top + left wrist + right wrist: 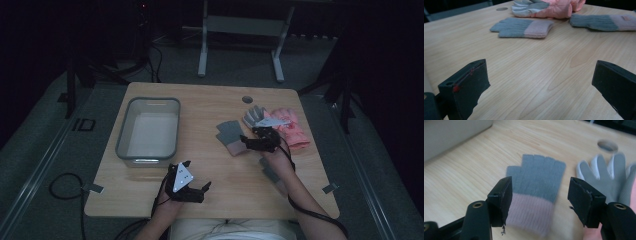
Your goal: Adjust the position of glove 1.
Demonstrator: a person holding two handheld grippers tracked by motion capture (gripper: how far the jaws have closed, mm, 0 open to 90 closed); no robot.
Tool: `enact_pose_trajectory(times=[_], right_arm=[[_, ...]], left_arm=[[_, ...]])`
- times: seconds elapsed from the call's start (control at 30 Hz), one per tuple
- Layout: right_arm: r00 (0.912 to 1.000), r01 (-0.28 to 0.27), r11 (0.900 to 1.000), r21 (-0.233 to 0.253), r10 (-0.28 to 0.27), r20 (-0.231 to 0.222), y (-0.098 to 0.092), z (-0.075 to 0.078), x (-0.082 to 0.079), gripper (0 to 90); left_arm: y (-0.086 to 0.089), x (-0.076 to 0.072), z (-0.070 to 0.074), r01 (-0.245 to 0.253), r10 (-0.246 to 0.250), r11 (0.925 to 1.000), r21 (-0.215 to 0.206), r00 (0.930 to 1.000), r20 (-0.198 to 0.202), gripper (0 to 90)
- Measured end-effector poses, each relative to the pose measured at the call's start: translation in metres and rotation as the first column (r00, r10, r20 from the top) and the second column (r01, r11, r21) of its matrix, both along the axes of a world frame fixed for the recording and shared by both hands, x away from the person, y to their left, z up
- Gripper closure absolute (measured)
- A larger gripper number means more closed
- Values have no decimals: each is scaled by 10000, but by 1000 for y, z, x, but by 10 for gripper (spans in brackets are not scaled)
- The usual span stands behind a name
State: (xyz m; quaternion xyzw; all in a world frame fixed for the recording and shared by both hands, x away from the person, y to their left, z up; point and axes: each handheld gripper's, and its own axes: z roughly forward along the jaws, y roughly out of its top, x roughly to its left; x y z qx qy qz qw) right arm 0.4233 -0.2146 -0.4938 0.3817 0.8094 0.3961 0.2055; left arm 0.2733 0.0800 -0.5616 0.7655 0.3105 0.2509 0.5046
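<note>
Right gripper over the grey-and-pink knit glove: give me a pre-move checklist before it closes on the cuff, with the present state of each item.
1. Right gripper jaws open: ok.
2. Jaws straddle the pink cuff of the knit glove: ok, one jaw at each side in the right gripper view.
3. Glove lies flat, apart from the white-and-grey glove: ok.
4. Jaw tips low enough to catch the fabric: cannot tell.
5. Bin free to receive it: ok, nothing visible inside.
6. Left gripper out of the way: ok, open near the table's front edge.
</note>
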Motion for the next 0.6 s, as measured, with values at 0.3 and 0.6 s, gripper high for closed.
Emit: enact_pose_trajectory(times=[0.3, 0.6], right_arm=[[9924, -400, 9988, -266, 366, -1177, 25, -24, 35, 495], [9930, -335, 9881, -1502, 159, -1171, 35, -41, 56, 592]], left_arm=[[-1, -1, 0, 167, -166, 9999, 34, 9998, -123, 3], [0, -1, 0, 190, -191, 9998, -13, 9998, -92, 3]])
